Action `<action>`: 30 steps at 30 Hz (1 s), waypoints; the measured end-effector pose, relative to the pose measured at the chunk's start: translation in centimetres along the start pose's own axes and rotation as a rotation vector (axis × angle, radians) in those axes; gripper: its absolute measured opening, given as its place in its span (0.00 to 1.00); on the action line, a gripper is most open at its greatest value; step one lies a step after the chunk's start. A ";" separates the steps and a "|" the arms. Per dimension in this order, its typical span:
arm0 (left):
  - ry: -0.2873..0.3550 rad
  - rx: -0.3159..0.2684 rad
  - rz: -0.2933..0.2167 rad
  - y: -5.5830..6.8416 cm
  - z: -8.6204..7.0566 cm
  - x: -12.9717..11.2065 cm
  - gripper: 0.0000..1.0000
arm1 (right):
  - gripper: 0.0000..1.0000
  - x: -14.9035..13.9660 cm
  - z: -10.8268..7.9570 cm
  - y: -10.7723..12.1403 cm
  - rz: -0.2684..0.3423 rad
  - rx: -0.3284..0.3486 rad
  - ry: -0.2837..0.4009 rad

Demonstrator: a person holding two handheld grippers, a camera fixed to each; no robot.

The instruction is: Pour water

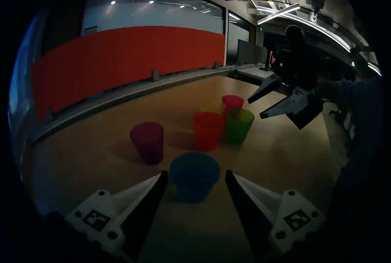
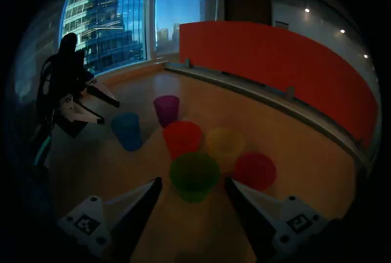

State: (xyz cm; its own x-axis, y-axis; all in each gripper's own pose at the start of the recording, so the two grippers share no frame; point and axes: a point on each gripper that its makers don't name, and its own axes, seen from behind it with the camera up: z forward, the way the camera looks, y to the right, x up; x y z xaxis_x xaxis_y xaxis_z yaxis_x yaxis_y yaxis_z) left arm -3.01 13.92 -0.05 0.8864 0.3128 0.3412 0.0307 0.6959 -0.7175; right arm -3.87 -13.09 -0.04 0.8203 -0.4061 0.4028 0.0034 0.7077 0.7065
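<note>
Holding both claws wide open here: the left gripper (image 1: 195,174) has its fingers spread either side of the blue cup (image 1: 194,187), not pinching it, and the right gripper (image 2: 193,180) sits the same way at the green cup (image 2: 194,171), each finger carrying a black-and-white square marker (image 1: 96,219). Past those, the purple cup (image 1: 147,141), orange cup (image 1: 207,128), yellow cup (image 2: 225,145) and red cup (image 2: 255,170) bunch together, with bare wooden table (image 1: 293,155) all round them up to the far edge under the red partition (image 1: 127,62)
</note>
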 end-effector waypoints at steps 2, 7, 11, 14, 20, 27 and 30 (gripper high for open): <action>-0.008 -0.002 0.001 0.0 0.1 -0.4 0.87 | 0.99 -0.2 0.2 0.0 -0.003 0.000 -0.005; -0.030 0.002 0.004 -0.2 0.4 -1.3 0.87 | 0.99 -0.8 0.8 0.0 -0.014 0.000 -0.020; -0.047 0.006 0.004 -0.4 0.8 -1.9 0.87 | 0.99 -1.3 1.5 0.0 -0.021 0.000 -0.031; -0.059 0.006 0.001 -0.6 1.3 -2.3 0.87 | 0.99 -1.6 2.0 0.0 -0.023 0.000 -0.038; -0.076 -0.003 0.004 -0.7 2.2 -2.7 0.87 | 0.99 -2.0 2.9 0.0 -0.022 0.004 -0.047; -0.082 -0.015 0.003 -0.6 3.2 -2.7 0.87 | 0.99 -2.0 4.0 0.0 -0.018 0.013 -0.050; -0.088 -0.018 0.004 -0.6 3.7 -2.7 0.87 | 0.99 -2.0 4.5 0.0 -0.017 0.015 -0.051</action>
State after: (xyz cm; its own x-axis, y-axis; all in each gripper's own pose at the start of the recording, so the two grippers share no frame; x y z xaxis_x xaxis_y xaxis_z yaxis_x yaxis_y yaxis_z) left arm -7.16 15.05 1.65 0.8423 0.3720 0.3900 0.0361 0.6831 -0.7294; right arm -8.03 -14.87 1.75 0.7899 -0.4473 0.4195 0.0080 0.6916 0.7222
